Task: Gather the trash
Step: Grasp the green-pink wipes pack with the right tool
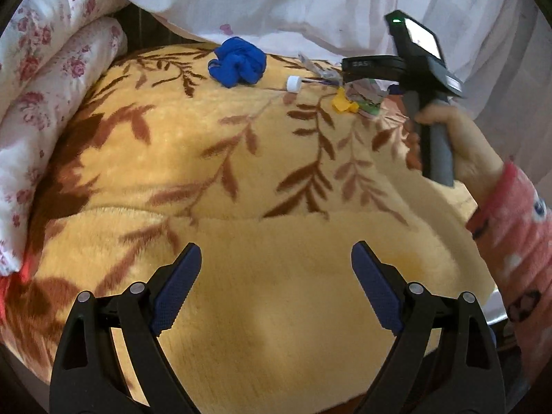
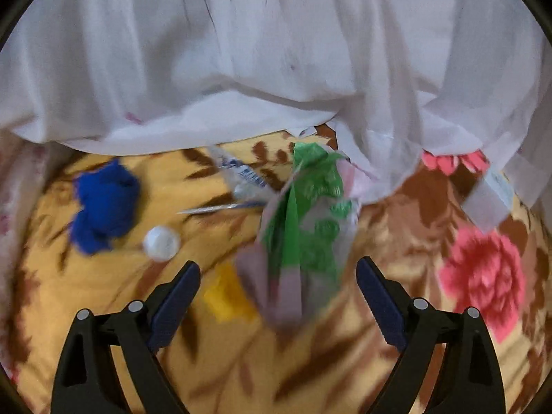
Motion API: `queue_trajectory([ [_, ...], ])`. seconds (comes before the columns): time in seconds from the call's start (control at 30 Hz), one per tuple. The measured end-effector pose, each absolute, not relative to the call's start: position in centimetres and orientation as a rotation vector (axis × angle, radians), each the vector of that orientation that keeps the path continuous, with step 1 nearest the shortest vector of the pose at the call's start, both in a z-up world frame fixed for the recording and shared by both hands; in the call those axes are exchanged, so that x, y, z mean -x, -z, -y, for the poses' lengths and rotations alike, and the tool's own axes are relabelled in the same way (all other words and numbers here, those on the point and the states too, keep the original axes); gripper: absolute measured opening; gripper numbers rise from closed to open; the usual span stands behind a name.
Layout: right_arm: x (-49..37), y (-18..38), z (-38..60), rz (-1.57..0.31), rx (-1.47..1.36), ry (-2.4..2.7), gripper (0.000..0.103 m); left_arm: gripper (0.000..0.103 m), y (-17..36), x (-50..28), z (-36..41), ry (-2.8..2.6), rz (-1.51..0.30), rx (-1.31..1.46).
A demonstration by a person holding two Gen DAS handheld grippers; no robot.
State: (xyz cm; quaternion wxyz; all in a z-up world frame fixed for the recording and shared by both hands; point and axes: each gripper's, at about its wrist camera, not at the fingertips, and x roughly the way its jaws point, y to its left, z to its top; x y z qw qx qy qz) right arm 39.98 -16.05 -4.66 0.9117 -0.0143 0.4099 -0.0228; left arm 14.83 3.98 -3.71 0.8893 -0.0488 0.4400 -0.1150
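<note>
Bedding: yellow plush blanket [image 1: 276, 179], brown leaf pattern, beneath the tongs; white sheet [image 1: 310, 3] beyond; floral quilt [image 1: 51, 79] leftward.

No legible text anywhere.

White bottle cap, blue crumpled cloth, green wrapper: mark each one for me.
white bottle cap [image 1: 294, 84], left wrist view, on the cap's side wall.
blue crumpled cloth [image 1: 238, 61], left wrist view, on the middle of the bunched fabric.
green wrapper [image 2: 307, 220], right wrist view, on its green printed face.
</note>
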Motion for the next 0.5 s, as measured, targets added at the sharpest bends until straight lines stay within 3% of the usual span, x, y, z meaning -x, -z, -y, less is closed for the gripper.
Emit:
queue_trajectory([
  [0.07, -41.7, 5.5, 15.8, -0.884, 0.064, 0.079, 0.076, 0.086, 3.9, -15.4, -4.1, 0.238, -0.917, 0.103],
  [0.13, -42.8, 6.3, 15.9, -0.937, 0.061, 0.07, 0.055, 0.086, 4.0, -15.8, -4.2, 0.235, -0.918, 0.102],
  [0.17, -43.0, 6.5, 16.1, -0.951, 0.045, 0.053, 0.053, 0.086, 4.1, -15.9, -4.3, 0.234, -0.919, 0.104],
  [0.23, -42.8, 6.6, 16.5, -0.962, 0.014, 0.027, 0.034, 0.086, 4.2, -16.2, -4.4, 0.234, -0.926, 0.11],
  [0.3, -42.3, 6.3, 16.9, -0.966, -0.002, 0.006, 0.025, 0.086, 4.3, -16.3, -4.4, 0.234, -0.931, 0.111],
  [0.5, -39.7, 4.8, 19.3, -0.938, -0.062, -0.045, 0.018, 0.086, 3.7, -16.1, -4.1, 0.243, -0.918, 0.113],
])
